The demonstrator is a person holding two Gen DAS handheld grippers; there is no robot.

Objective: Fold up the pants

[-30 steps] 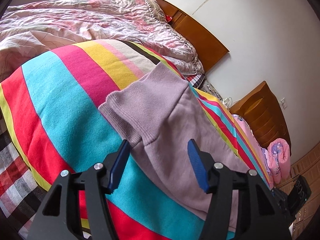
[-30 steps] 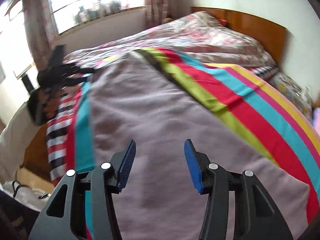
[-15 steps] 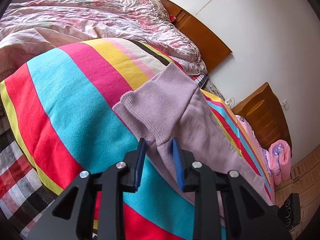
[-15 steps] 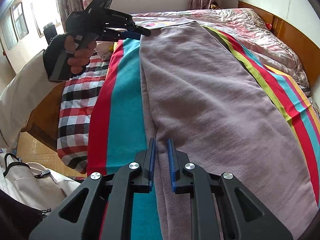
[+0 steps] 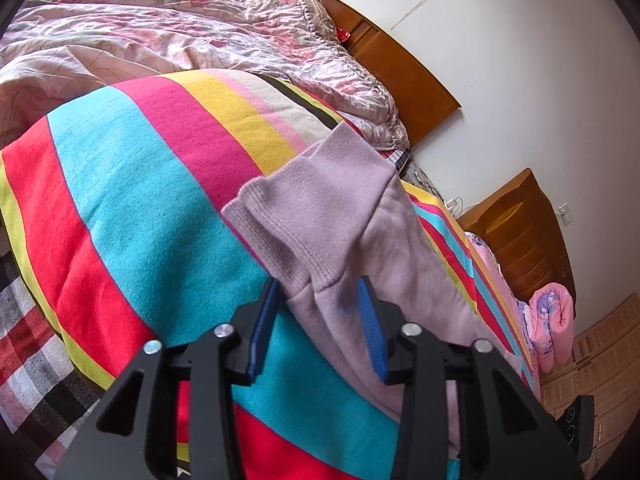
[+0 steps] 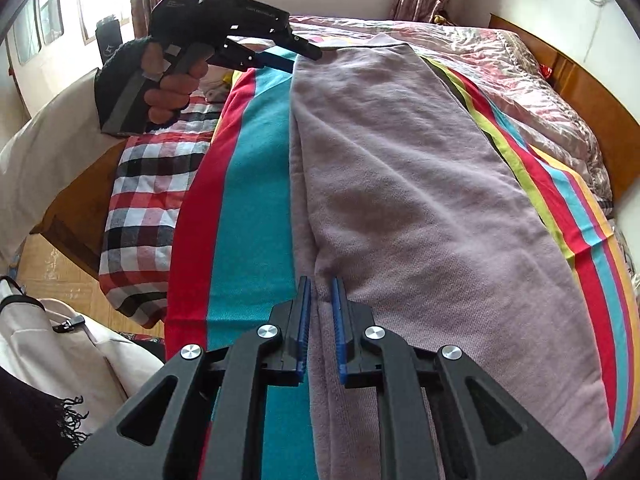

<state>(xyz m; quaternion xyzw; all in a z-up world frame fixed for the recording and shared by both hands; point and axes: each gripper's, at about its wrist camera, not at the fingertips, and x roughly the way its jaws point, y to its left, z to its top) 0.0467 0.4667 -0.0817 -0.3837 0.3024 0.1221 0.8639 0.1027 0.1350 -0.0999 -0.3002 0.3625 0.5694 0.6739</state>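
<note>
While the right gripper [image 6: 320,312] presses its blue pads nearly together, having just been closing, it pinches the near left edge of the pants [image 6: 420,200], with a thin fold of lilac cloth caught between the jaws. From there the pants run away up the middle of the bed as one long flat strip, lying on a striped blanket [image 6: 248,200] of red, teal, yellow and pink bands. At the far end of that strip the left gripper [image 6: 298,56] meets the cloth at its left corner, held by a hand [image 6: 172,80] in a dark fingerless glove.

Seen from the left wrist, the left gripper [image 5: 320,316] stands only partly closed, having just narrowed, and a bunched fold of the pants [image 5: 340,220] sits between its blue pads just below the ribbed cuff [image 5: 304,200]; the left pad touches the cloth, but whether both pads press it I cannot tell for certain. The cuff lies flat on the striped blanket [image 5: 140,200].

Beyond the blanket a crumpled pink quilt [image 5: 180,40] covers the far side of the bed, against a wooden headboard [image 5: 404,68]. A checked sheet [image 6: 148,200] hangs at the left edge of the bed.
</note>
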